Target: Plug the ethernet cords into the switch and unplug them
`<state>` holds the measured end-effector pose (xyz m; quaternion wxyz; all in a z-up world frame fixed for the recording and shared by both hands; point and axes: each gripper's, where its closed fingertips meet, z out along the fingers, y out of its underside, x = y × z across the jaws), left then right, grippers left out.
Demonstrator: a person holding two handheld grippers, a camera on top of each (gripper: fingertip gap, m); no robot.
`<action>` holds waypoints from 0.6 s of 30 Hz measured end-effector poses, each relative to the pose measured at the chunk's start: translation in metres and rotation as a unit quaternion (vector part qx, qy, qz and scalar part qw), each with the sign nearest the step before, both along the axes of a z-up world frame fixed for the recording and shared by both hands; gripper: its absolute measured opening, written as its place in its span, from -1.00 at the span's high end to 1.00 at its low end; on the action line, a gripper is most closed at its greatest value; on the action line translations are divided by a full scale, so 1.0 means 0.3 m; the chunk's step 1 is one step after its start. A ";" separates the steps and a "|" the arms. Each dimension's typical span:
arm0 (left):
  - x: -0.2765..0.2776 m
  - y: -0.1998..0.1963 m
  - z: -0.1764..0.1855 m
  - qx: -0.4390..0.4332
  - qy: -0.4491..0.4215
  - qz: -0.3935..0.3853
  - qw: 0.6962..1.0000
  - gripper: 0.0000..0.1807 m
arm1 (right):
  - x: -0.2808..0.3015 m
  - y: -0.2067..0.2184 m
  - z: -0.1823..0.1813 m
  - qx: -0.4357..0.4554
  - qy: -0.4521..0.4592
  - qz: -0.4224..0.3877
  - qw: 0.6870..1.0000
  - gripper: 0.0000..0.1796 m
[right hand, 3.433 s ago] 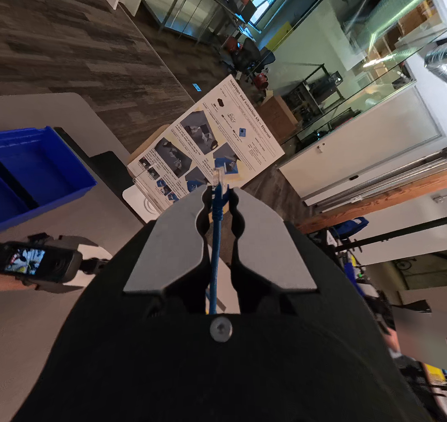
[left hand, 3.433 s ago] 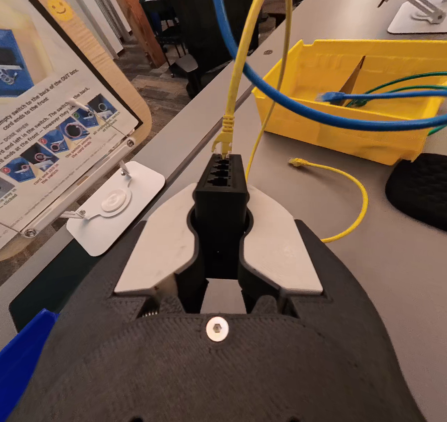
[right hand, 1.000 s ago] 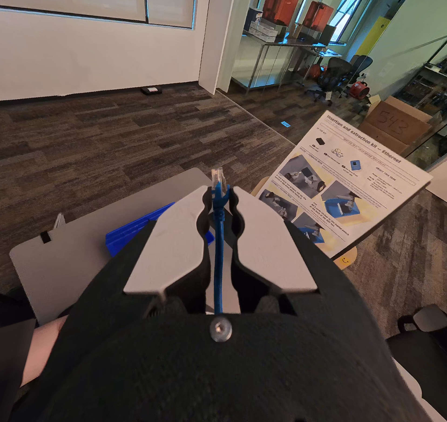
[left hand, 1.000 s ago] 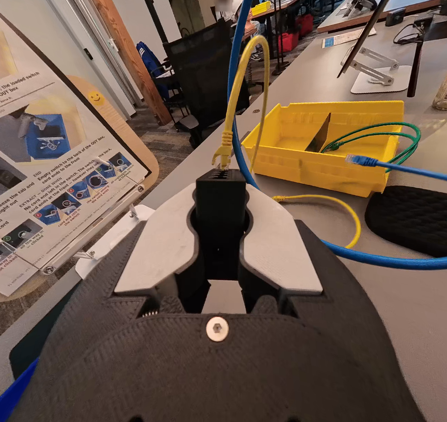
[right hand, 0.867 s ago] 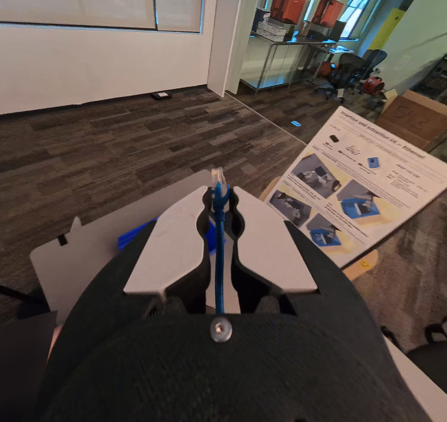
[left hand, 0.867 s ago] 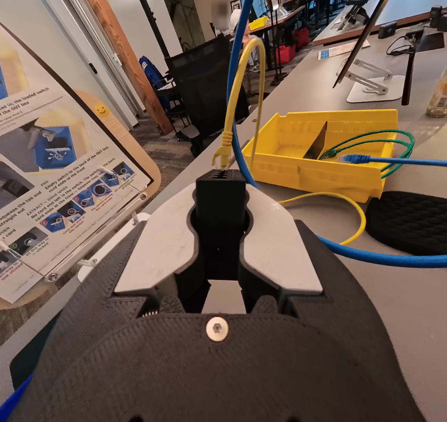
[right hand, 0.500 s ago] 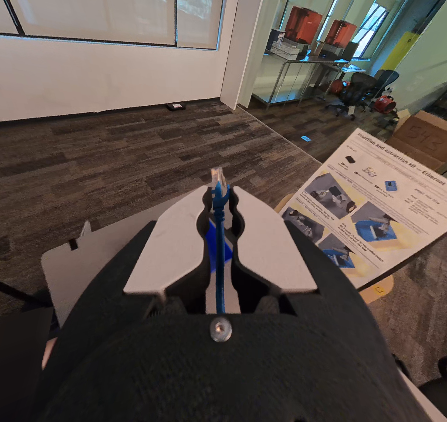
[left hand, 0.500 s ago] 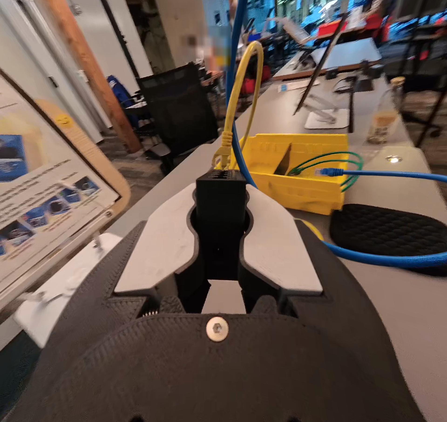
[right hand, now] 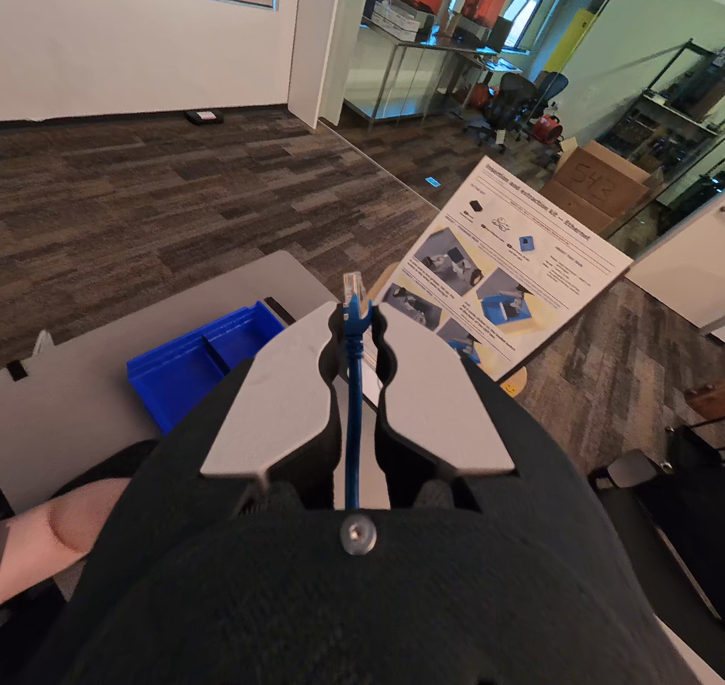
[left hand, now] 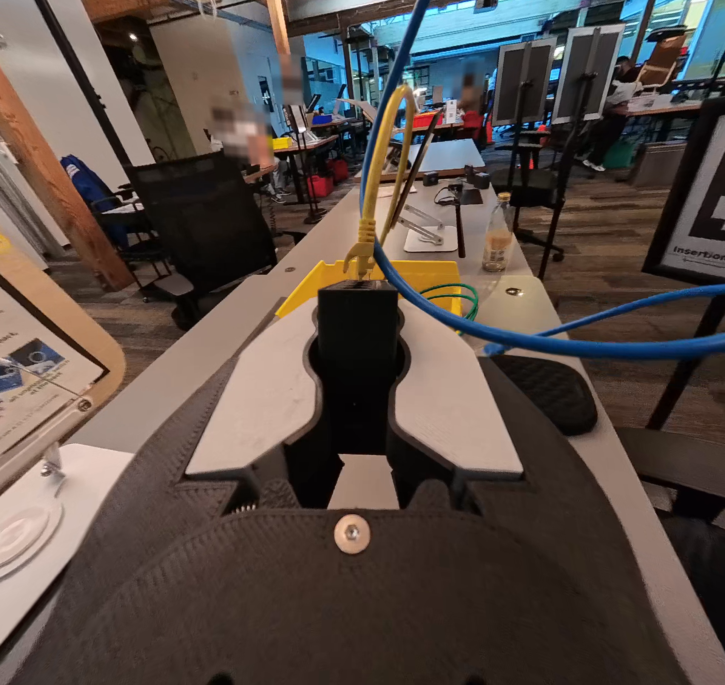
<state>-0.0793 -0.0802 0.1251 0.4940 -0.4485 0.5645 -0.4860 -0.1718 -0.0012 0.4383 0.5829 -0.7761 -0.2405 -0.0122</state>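
Observation:
My left gripper [left hand: 357, 313] is shut on the black switch [left hand: 357, 336] and holds it above the grey table [left hand: 204, 352], ports facing away. A yellow ethernet cord [left hand: 386, 164] is plugged into the switch's far port and loops upward. A blue ethernet cord [left hand: 549, 342] sweeps past the switch on the right; its free plug [left hand: 492, 348] hangs near the black pad. My right gripper [right hand: 355, 307] is shut on the blue cord [right hand: 353, 411] just behind its clear plug [right hand: 352, 285], which sticks out past the fingertips. The switch is not in the right wrist view.
A yellow bin [left hand: 423, 274] with a green cord [left hand: 455, 293] sits behind the switch. A black pad [left hand: 549, 391] lies at right. A blue bin [right hand: 196, 364] sits on the table. An instruction board [right hand: 502, 270] stands beside it. A bottle [left hand: 496, 234] stands farther back. A hand [right hand: 51, 529] shows lower left. The grippers' ends are close to 35 cm from one another.
The left gripper has tilted up with the switch, so the view now looks down the room. The right gripper with the blue plug has tipped down and swung, showing the blue bin.

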 end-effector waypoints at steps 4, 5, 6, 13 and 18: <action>-0.032 0.035 0.029 0.034 -0.004 0.046 0.998 0.68 | 0.039 -0.008 -0.002 -0.004 0.000 -0.012 1.000 0.84; -0.038 0.046 0.033 0.038 -0.006 0.056 0.998 0.68 | 0.041 -0.009 0.004 -0.001 0.002 -0.013 1.000 0.84; -0.043 0.053 0.039 0.037 -0.011 0.062 0.997 0.68 | 0.042 -0.009 0.013 0.003 0.004 -0.015 1.000 0.84; -0.048 0.004 0.072 -0.006 -0.045 0.011 0.999 0.68 | 0.045 0.027 0.068 0.028 0.013 -0.041 0.999 0.84; -0.021 0.031 0.037 0.024 -0.026 0.052 0.998 0.67 | 0.037 0.052 0.084 0.024 0.042 -0.040 0.998 0.84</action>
